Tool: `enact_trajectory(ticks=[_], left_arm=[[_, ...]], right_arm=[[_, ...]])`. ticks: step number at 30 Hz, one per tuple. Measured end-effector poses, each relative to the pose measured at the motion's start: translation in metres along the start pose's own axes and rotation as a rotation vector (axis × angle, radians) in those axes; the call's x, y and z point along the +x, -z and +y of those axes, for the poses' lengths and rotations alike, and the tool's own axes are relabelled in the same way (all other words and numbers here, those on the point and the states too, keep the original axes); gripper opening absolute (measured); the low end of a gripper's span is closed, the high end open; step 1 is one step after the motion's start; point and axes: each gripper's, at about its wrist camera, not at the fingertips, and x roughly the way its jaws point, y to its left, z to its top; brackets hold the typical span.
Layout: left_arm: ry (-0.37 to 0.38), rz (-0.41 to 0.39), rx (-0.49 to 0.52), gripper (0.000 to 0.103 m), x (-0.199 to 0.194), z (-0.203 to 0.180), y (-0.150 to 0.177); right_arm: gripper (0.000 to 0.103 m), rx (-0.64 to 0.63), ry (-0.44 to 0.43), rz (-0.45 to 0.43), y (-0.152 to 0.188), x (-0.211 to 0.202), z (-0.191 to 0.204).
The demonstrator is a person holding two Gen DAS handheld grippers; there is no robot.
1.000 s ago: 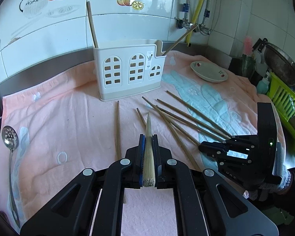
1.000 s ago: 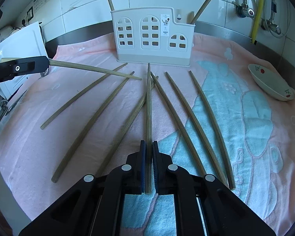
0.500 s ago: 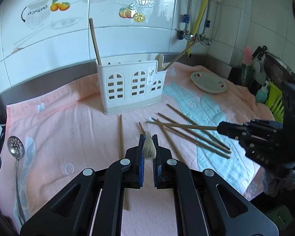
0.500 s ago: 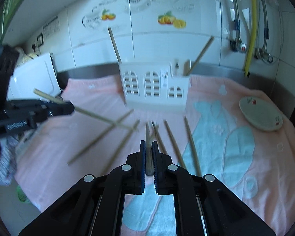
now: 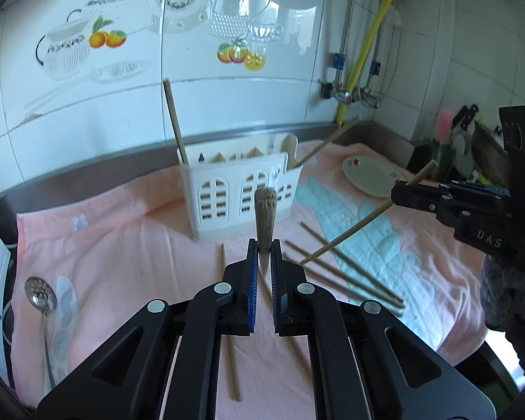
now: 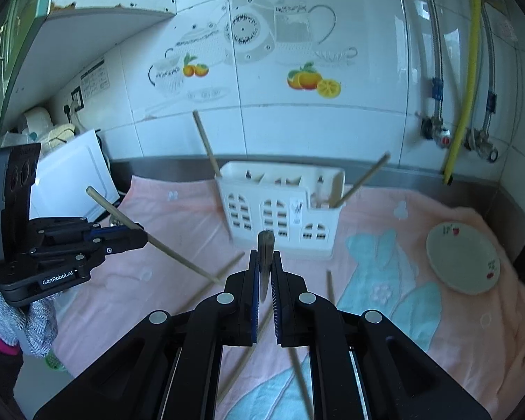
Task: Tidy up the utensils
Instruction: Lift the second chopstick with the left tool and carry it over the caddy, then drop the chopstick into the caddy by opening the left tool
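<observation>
Both grippers have risen off the pink towel [image 5: 115, 245] over the last second, and each carries 1 chopstick clear of it. A second ago both chopsticks lay flat among the loose ones.

The left gripper [image 5: 263, 266] is closed down to the chopstick's thickness on the left chopstick [image 5: 264, 217], which points straight ahead at the front wall of the white utensil holder [image 5: 234, 199]. In the right wrist view the same stick crosses the left gripper's jaws at a slant, with its lower tip above the towel.

The right gripper [image 6: 265, 273] is likewise clamped on the right chopstick [image 6: 265, 245], also aimed at the holder. In the left wrist view this stick slopes down from the jaws toward the loose chopsticks [image 5: 343, 266].

The holder stands near the back edge of the towel, by the tiled wall, with 2 chopsticks already upright in it: 1 at its left end, 1 leaning out of its right end.

Judgement: pick-up is complete and the transfer step comes next. Each stick is nearly level, so it must be tipped upright over a compartment before release. Several chopsticks remain on the towel near its front edge, and a slotted spoon [image 5: 42, 301] lies near the left edge, so the task is partly done.
</observation>
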Motion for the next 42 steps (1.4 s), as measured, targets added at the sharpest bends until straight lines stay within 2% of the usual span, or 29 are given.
enact_trajectory(ticks=[6, 11, 22, 28, 42], left_arm=[[0.001, -0.04, -0.006, 0.006, -0.009, 0.006, -0.033], [-0.018, -0.086, 0.028, 0.006, -0.021, 0.004, -0.063], [-0.103, -0.171, 0.078, 0.006, -0.026, 0.006, -0.136], [-0.137, -0.122, 0.073, 0.006, 0.003, 0.015, -0.143], [-0.155, -0.014, 0.0, 0.006, 0.058, 0.042, -0.121]], right_arm=[[0.006, -0.029, 0.0, -0.009, -0.038, -0.012, -0.01], [0.006, -0.053, 0.027, -0.03, -0.072, -0.022, -0.019], [0.006, -0.051, 0.084, -0.06, -0.126, -0.015, -0.036], [0.006, -0.042, 0.102, -0.029, -0.133, 0.014, -0.045], [0.006, -0.015, 0.093, 0.053, -0.116, 0.063, -0.053]])
